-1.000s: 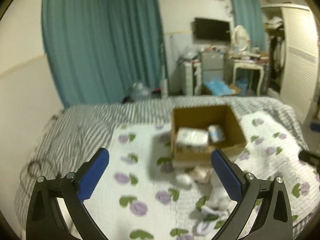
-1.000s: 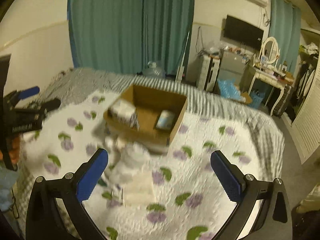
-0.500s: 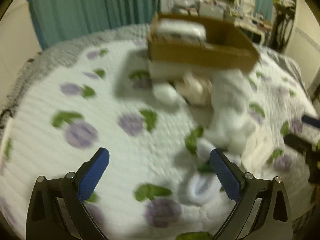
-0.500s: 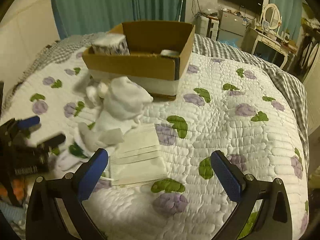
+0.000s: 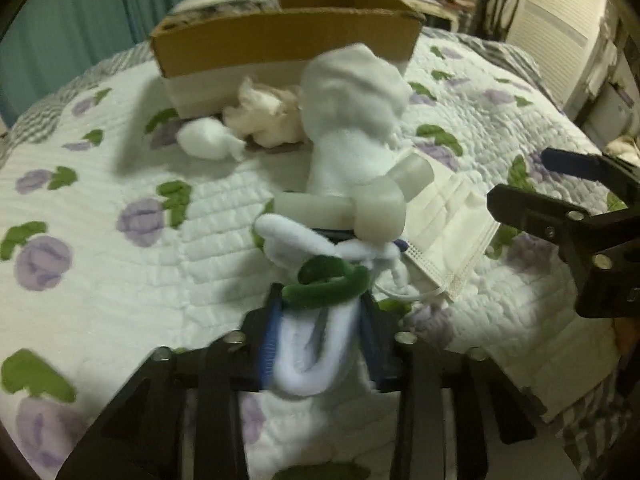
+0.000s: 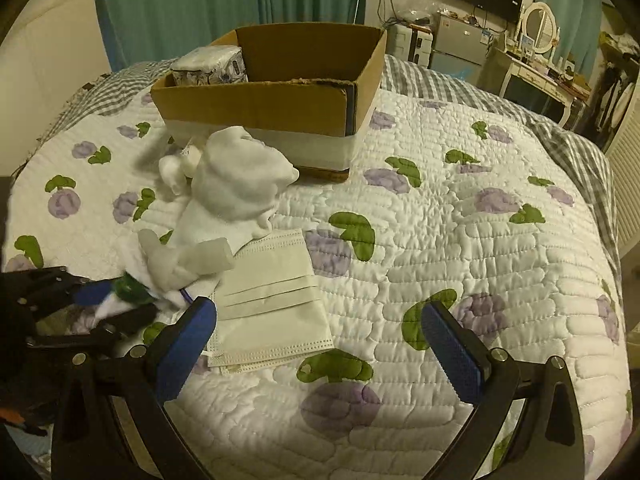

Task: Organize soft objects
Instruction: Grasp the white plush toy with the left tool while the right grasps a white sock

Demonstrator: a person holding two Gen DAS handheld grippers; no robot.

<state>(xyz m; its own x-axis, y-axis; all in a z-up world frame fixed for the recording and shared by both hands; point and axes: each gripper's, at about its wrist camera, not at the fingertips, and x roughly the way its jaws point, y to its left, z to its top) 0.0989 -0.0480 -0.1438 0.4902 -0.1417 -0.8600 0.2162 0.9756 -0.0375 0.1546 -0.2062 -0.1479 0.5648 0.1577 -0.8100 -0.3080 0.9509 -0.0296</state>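
My left gripper (image 5: 318,344) is shut on a white sock (image 5: 312,356) at the near end of a pile on the bed; a green fuzzy hair tie (image 5: 326,282) lies just beyond its fingertips. The pile holds a larger white sock (image 5: 352,120), a pale silicone piece (image 5: 376,208), a cream cloth (image 5: 264,120) and a white face mask (image 6: 272,304). A cardboard box (image 6: 256,100) with a tissue pack (image 6: 208,66) stands behind. My right gripper (image 6: 320,344) is open and empty, low over the quilt by the mask. The left gripper also shows at the left of the right wrist view (image 6: 100,304).
The bed has a white quilt (image 6: 480,240) with purple flowers and green leaves over a grey checked sheet. Teal curtains (image 6: 224,4) hang behind the box. A dresser with a mirror (image 6: 540,40) and a louvred wardrobe stand at the right.
My left gripper has dropped to the pile and closed on the white sock. My right gripper has come down nearer the face mask and stays open.
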